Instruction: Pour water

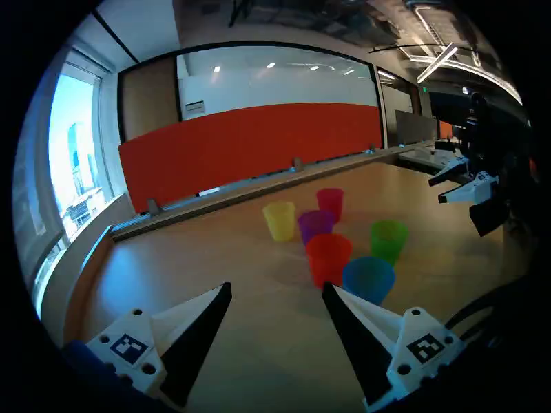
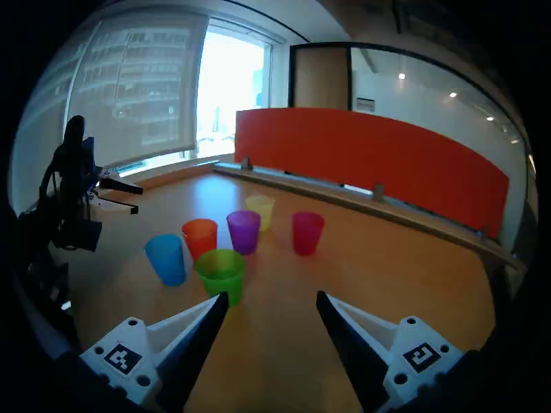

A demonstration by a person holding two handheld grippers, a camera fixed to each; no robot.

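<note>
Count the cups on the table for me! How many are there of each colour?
blue cup: 1
red cup: 1
green cup: 1
purple cup: 1
yellow cup: 1
pink cup: 1
Total: 6 cups

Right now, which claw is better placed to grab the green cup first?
Probably the right. The green cup sits nearest, just ahead of the open right claw, with nothing between. From the open left claw, the blue cup stands partly in front of it.
</note>
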